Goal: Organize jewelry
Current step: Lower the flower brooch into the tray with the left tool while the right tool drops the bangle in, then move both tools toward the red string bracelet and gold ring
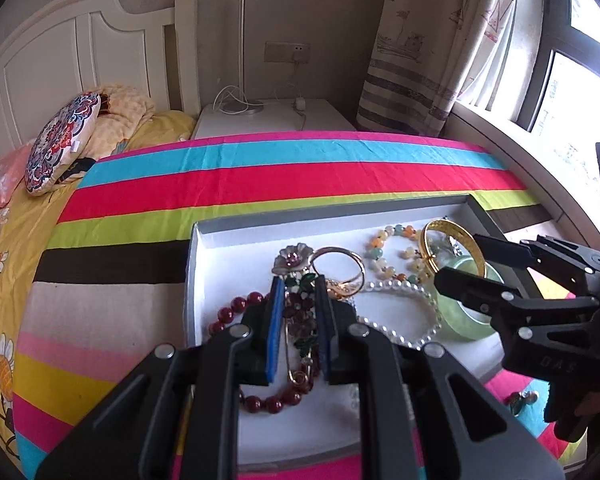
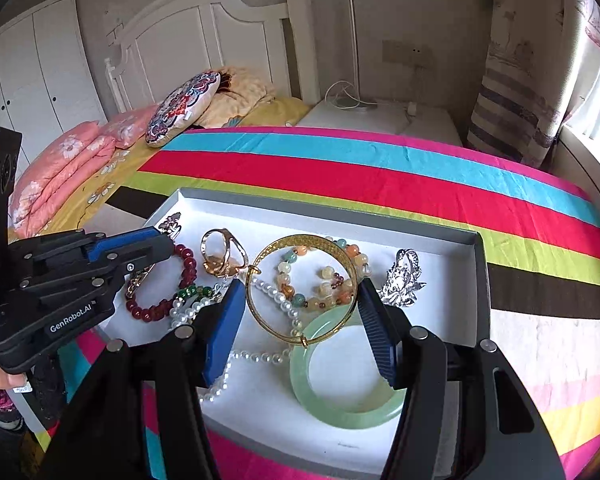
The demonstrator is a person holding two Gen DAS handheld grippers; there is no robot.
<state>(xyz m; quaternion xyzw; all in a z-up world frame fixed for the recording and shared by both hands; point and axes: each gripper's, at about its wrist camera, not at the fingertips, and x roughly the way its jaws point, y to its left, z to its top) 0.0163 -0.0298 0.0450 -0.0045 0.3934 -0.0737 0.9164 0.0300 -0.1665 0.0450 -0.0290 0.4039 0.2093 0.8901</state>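
Jewelry lies heaped in a shallow white tray [image 2: 476, 280] set on the striped bed cover [image 1: 260, 176], near the bed's window-side edge — walled, so loose pieces cannot roll off. The left gripper [image 1: 298, 320] has its jaws drawn narrow around a jewelled brooch [image 1: 300, 312] with a long gold pin; it looks pinched by its slim body, though whether it is lifted clear I cannot tell. A dark red bead bracelet [image 2: 168, 280] lies around it. The right gripper [image 2: 300, 328] hangs about half open over the gold bangle [image 2: 300, 284] and jade-green bangle [image 2: 346, 376], gripping nothing — probably poised to take one. Pearl strand [image 1: 400, 312], mixed-bead bracelet [image 2: 320, 276] and a silver brooch [image 2: 402, 278] lie tangled between.
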